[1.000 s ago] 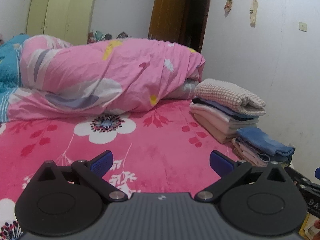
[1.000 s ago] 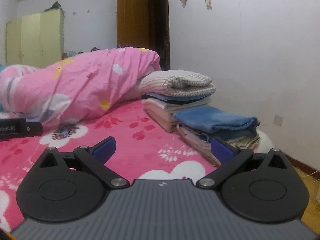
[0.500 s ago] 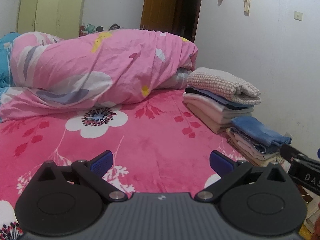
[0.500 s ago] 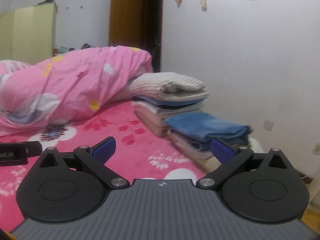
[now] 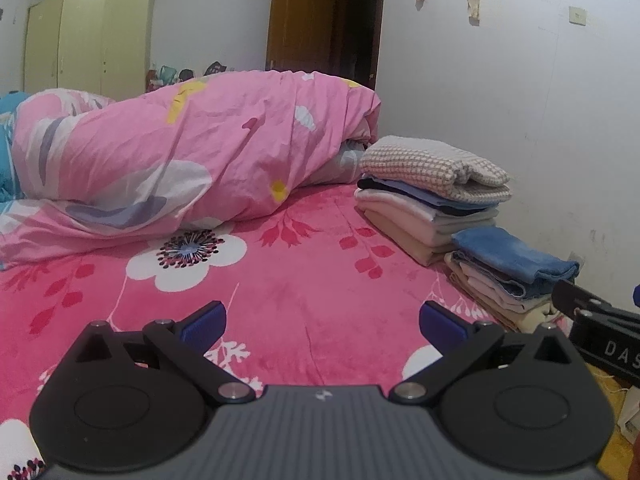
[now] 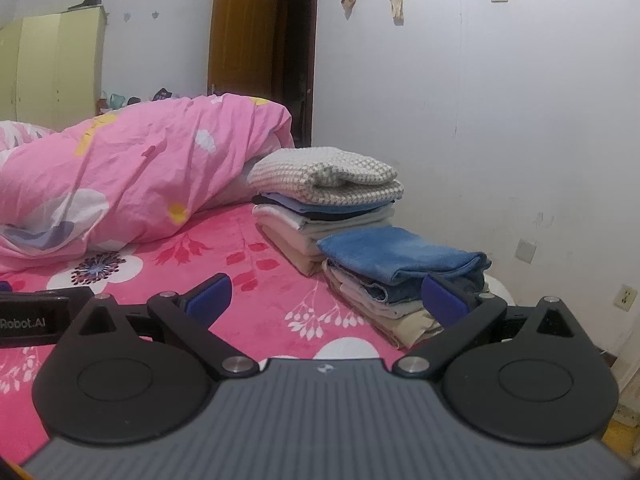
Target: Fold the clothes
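Note:
Two piles of folded clothes lie along the bed's right edge by the wall. The far pile (image 5: pixel 432 196) (image 6: pixel 324 200) has a checked cream piece on top. The near, lower pile (image 5: pixel 516 268) (image 6: pixel 400 264) is topped by a blue folded garment. My left gripper (image 5: pixel 322 322) is open above the pink flowered bedsheet (image 5: pixel 280 280), holding nothing. My right gripper (image 6: pixel 326 298) is also open and empty, with its right finger in front of the near pile. Each gripper's black body shows at the edge of the other's view.
A bunched pink quilt (image 5: pixel 180 160) (image 6: pixel 120 176) fills the back of the bed. A white wall (image 6: pixel 500 120) runs close on the right, with a wall socket (image 6: pixel 626 298) low down. A brown door (image 5: pixel 300 20) and a yellow-green wardrobe (image 5: pixel 88 40) stand behind.
Both cameras have shifted slightly; the folded piles now sit a bit nearer in the right wrist view. Both grippers stay open and empty.

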A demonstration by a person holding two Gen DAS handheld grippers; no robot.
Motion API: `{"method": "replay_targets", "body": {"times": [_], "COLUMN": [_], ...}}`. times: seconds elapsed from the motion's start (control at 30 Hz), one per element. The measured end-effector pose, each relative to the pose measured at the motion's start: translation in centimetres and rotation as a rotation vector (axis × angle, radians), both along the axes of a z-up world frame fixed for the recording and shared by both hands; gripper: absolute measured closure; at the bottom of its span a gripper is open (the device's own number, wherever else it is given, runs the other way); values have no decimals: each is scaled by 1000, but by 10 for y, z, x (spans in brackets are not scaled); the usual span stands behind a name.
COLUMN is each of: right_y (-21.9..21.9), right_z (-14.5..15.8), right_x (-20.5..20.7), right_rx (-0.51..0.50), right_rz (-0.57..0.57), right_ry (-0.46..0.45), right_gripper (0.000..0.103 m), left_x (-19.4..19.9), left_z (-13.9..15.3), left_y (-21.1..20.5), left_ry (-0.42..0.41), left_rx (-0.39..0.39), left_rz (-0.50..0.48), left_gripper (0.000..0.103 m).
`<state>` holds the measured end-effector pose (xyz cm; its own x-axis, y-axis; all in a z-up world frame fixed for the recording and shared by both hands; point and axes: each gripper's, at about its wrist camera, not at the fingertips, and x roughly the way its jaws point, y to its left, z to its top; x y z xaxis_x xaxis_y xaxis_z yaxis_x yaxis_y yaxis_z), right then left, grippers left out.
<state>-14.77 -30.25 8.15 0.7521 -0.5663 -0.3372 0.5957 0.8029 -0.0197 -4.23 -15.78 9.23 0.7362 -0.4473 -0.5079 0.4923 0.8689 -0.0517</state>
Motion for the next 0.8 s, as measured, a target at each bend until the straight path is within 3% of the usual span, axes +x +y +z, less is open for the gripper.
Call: {"method": "replay_targets", "body": {"times": [0.8], "right_y": [-4], "right_z": [-3], "right_x": [-9], "right_rx": [15], "right_rz": [-22], "right_ry": [-4], "right_gripper": [1], "left_x": [-13], "left_z": [3], "left_y": [-9], "left_ry": [-38], "left_rx": [31], "left_rz": [-28], "left_gripper": [0]}}
